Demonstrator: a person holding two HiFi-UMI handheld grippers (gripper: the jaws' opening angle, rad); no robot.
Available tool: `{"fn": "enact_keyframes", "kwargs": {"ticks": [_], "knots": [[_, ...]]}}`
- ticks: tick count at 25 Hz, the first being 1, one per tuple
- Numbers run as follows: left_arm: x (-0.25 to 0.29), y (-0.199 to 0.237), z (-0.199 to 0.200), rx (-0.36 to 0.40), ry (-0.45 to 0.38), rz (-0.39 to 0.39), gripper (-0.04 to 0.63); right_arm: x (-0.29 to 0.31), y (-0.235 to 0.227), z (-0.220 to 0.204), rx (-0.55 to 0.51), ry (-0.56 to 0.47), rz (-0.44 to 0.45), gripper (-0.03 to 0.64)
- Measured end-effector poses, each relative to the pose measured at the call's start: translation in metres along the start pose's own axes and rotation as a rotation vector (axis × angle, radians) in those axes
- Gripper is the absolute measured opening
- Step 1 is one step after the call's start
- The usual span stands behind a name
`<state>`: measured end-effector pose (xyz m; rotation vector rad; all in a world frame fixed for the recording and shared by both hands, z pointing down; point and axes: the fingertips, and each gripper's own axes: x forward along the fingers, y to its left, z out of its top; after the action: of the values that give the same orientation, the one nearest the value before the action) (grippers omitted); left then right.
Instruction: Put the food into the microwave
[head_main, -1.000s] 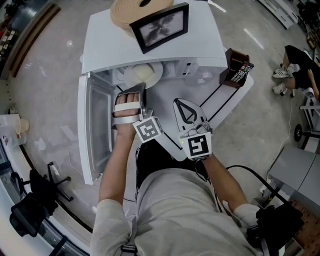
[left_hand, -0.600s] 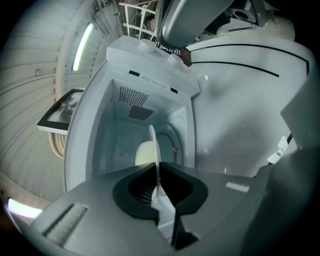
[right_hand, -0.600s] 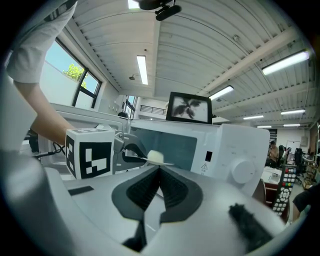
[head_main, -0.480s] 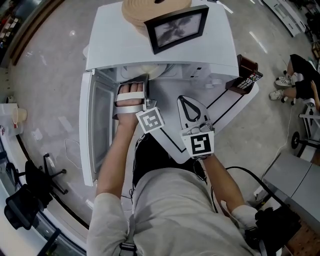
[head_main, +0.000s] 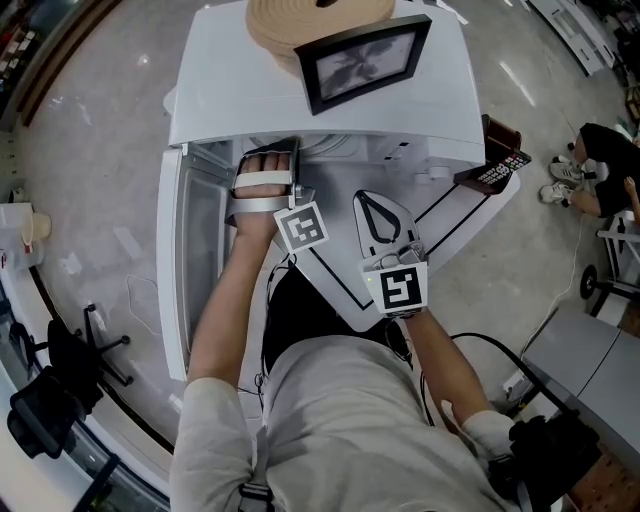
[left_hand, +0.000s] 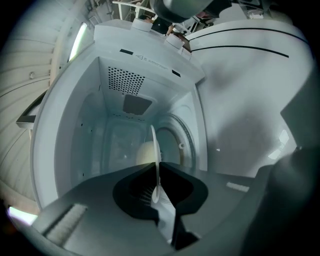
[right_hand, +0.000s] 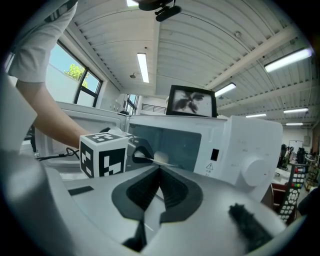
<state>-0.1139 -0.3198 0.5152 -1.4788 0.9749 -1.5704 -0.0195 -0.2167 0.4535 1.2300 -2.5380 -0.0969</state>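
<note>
The left claw (left_hand: 157, 169) is clamped on the rim of a thin white plate (left_hand: 156, 145), which is seen edge-on and is held inside the open cavity of the white microwave (head_main: 230, 95). A pale, rounded piece of food (left_hand: 144, 152) is carried on the plate. The door (head_main: 185, 250) is swung wide to the left. The right claw (right_hand: 159, 172) is pressed together with nothing in it and is held in front of the microwave, right of the opening. A framed picture (head_main: 365, 60) is stood on the microwave's top.
</note>
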Motion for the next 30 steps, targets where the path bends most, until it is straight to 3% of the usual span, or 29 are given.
{"fn": "enact_keyframes", "kwargs": {"ticks": [10, 30], "knots": [[0.020, -0.002, -0.003, 0.033, 0.004, -0.003, 0.030, 0.007, -0.004, -0.003, 0.005, 0.010, 0.002, 0.011], [0.051, 0.000, -0.006, 0.031, 0.014, -0.007, 0.028, 0.019, -0.008, -0.012, 0.034, 0.057, 0.011, 0.011]]}}
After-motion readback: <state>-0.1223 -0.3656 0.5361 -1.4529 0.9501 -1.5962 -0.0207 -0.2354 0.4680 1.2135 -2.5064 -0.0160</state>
